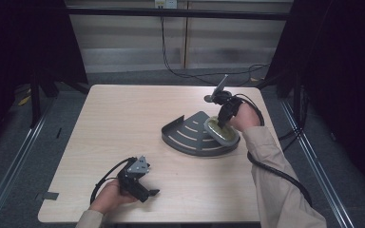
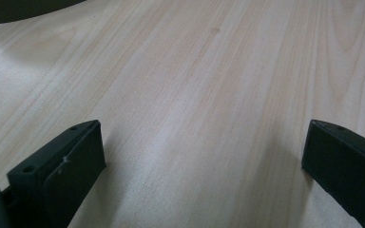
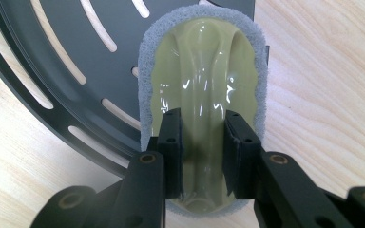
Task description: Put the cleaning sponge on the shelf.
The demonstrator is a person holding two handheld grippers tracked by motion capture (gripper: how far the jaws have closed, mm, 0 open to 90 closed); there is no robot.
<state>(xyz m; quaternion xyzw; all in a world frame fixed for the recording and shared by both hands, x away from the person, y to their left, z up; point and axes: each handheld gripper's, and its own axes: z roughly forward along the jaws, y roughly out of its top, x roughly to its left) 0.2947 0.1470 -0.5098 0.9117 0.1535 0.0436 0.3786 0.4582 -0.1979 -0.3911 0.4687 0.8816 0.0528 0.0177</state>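
Note:
A dark grey slotted corner tray [image 1: 188, 135] lies right of the table's centre. On its right end rests a scrubbing pad [image 1: 222, 131] with a glossy pale-green handle [image 3: 202, 61] and a grey foam rim. My right gripper [image 1: 224, 118] comes down on it from behind, and its jaws [image 3: 202, 130] are shut on the handle's raised ridge. The pad overhangs the tray's [image 3: 52, 61] edge onto the wood. Near the front left, my left gripper [image 1: 145, 191] rests low over bare table, its jaws [image 2: 204, 156] wide open with nothing between them.
The light wooden table [image 1: 123, 118] has its front edge just below my left hand. Black cables [image 1: 190, 73] trail over the floor behind the table, and a thick cable [image 1: 275, 173] runs along my right sleeve. Dark frame posts stand at both sides.

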